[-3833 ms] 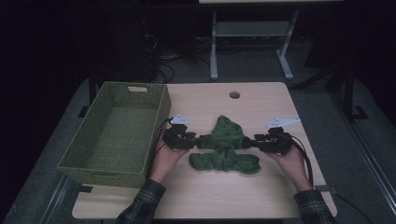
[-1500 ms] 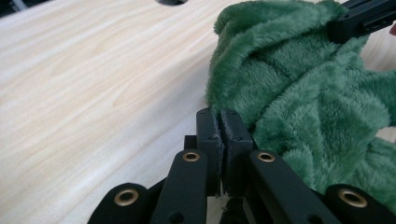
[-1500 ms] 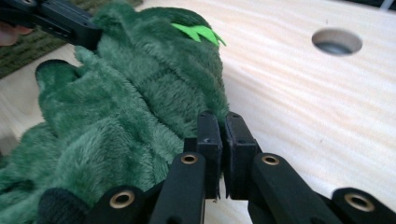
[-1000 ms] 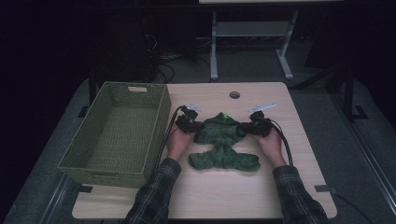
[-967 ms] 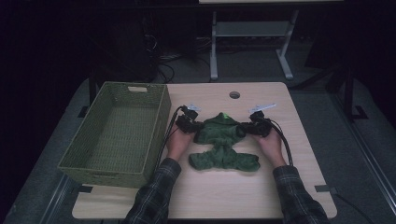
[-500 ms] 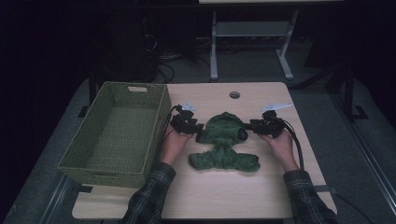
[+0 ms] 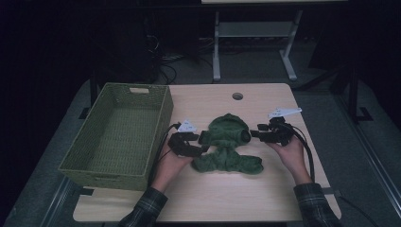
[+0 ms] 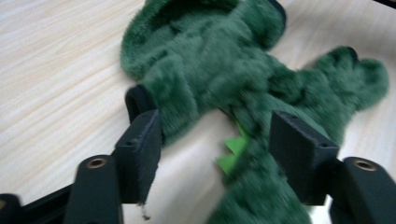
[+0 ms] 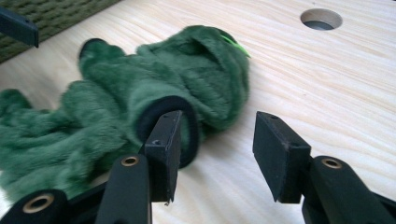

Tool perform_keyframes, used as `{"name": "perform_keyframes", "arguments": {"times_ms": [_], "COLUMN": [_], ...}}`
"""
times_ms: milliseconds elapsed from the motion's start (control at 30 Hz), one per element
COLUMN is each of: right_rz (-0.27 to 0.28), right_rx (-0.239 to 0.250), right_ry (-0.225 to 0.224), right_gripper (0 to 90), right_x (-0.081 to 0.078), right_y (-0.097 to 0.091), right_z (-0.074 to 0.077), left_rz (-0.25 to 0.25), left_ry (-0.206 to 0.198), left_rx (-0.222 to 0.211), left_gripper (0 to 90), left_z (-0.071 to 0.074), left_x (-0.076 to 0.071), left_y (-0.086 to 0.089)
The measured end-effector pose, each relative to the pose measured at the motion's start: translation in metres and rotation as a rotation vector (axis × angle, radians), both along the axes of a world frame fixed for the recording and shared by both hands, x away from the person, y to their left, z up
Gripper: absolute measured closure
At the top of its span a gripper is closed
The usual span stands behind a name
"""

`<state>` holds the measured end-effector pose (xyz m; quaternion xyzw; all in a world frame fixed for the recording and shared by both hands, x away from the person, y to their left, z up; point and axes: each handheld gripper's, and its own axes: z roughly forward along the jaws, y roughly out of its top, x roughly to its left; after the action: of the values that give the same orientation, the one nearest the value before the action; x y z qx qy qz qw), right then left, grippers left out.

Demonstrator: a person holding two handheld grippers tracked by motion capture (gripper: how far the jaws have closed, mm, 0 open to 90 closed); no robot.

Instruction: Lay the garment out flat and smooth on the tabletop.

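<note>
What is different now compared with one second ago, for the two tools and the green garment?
Both tools, left and right, have just been opening and let go of the garment's sleeves, drawing slightly outward. The folded sleeves now lie on the garment. Basket and table are unchanged.

The high view is dim with black surroundings, while both gripper views look brighter, perhaps slightly motion-blurred.

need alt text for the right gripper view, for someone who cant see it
A fuzzy green garment lies crumpled on a light wooden table, its black-edged cuff toward the camera. The right gripper has its black fingers open; one sits in front of the cuff, the other over bare wood. A round hole shows in the tabletop.
</note>
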<state>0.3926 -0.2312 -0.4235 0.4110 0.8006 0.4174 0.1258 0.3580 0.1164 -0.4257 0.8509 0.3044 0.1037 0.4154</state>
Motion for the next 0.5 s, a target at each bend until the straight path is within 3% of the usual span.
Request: {"name": "perform_keyframes", "arguments": {"times_ms": [267, 500], "right_rz": [0.010, 0.034], "right_rx": [0.011, -0.003], "right_ry": [-0.004, -0.012], "right_gripper": [50.6, 49.7], "right_x": [-0.017, -0.035], "right_y": [0.005, 0.014], "right_z": [0.000, 0.000], "left_rz": [-0.012, -0.034], "left_ry": [0.008, 0.011], "left_rx": [0.026, 0.076], "left_gripper": [25.0, 17.6], "left_z": [-0.010, -0.030], "left_x": [-0.026, -0.059], "left_y": [0.007, 0.009]}}
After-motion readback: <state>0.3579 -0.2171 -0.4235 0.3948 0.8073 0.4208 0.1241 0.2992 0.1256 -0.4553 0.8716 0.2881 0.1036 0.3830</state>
